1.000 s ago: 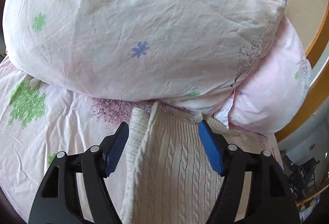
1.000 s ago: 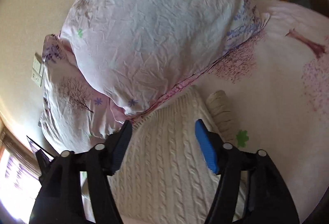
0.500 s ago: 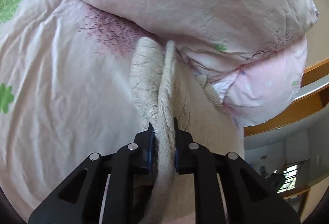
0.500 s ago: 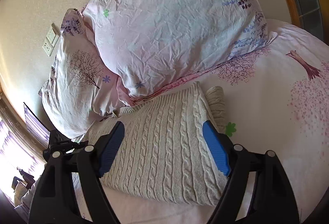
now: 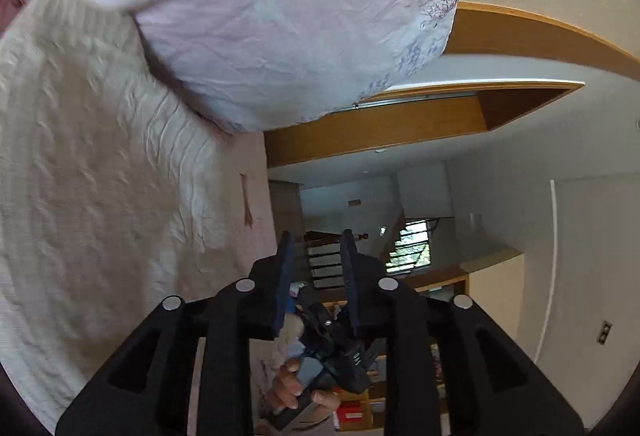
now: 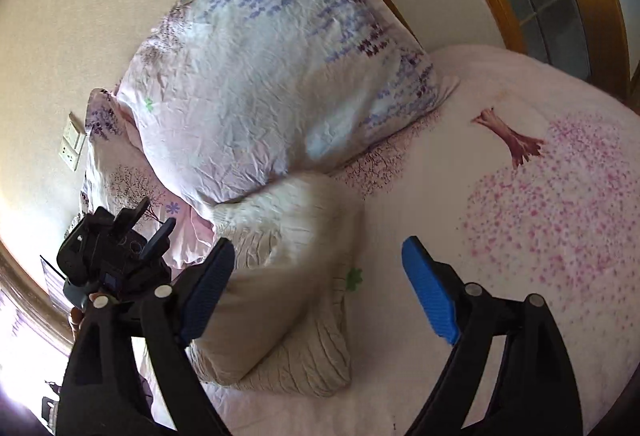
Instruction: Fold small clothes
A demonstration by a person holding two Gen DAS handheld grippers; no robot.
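A cream cable-knit sweater (image 6: 288, 276) is lying on a pale pink sheet (image 6: 520, 236) showing a pink blossom tree (brown trunk). The pillow (image 6: 280, 84) is wearing purple sprigs; blue pads (image 6: 430, 292) are lining the black right gripper (image 6: 316, 288).

This is a bedroom in a home. A bed with a pale pink sheet printed with pink trees (image 6: 520, 172) fills the room. Two big crumpled pillows with purple flower prints (image 6: 272, 76) lean against the cream wall at the head of the bed. A white wall switch (image 6: 72, 144) sits beside the pillows. A brown wooden door frame (image 5: 400, 124) opens onto a staircase (image 5: 324, 260).
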